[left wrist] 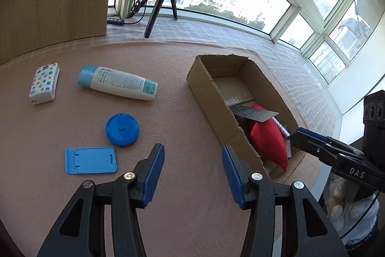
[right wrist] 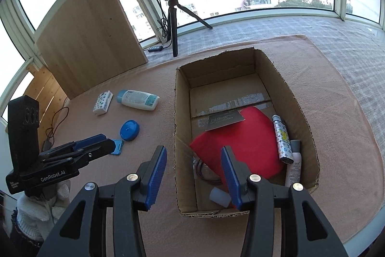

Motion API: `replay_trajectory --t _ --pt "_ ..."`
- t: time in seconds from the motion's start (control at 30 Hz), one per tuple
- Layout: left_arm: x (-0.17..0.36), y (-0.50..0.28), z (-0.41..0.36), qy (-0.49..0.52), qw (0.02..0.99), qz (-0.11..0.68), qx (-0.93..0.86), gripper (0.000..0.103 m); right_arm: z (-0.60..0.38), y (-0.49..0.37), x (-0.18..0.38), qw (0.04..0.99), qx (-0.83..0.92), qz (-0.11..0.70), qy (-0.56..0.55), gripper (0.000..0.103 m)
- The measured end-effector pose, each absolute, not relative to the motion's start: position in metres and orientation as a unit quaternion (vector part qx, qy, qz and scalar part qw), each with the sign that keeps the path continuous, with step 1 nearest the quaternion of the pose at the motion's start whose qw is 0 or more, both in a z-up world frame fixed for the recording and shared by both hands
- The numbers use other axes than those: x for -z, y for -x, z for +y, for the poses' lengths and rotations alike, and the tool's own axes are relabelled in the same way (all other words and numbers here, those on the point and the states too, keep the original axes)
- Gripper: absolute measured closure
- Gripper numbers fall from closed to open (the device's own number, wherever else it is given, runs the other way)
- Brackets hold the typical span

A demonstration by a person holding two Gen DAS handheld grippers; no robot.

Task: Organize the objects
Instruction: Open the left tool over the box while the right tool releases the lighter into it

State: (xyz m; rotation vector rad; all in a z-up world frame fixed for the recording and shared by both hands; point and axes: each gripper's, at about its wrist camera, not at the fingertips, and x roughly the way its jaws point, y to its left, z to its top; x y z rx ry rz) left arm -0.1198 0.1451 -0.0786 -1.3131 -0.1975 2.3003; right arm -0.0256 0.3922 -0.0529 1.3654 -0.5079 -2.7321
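Note:
My left gripper (left wrist: 192,153) hangs open and empty over the pink mat, just left of a cardboard box (left wrist: 216,98). On the mat to its left lie a blue phone stand (left wrist: 91,160), a round blue tape measure (left wrist: 122,129), a white lotion bottle (left wrist: 118,82) with a blue cap, and a patterned tissue pack (left wrist: 44,83). My right gripper (right wrist: 193,153) is open above the near left wall of the box (right wrist: 176,112). Inside are a red cloth (right wrist: 240,146), a grey card (right wrist: 225,121), a folded umbrella (right wrist: 282,139) and a spray bottle (right wrist: 294,163).
A ring light on a black tripod (right wrist: 173,23) stands behind the mat, with a wooden board (right wrist: 89,35) leaning to its left. Windows curve around the back. A small white container (right wrist: 219,196) and a cable loop (right wrist: 207,172) lie at the box's near end.

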Motion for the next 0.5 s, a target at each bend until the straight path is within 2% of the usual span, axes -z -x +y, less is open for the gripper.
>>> replay_trajectory --t 0.27,0.5 --pt "0.099 0.152 0.062 0.487 0.16 -0.107 -0.852 0.05 0.355 0.023 0.052 0.046 0.878 -0.166 -0.447 0.06" --pt "0.119 0.182 0.029 0.502 0.137 -0.104 -0.848 0.051 0.336 0.015 0.053 0.048 0.874 -0.17 -0.453 0.06"
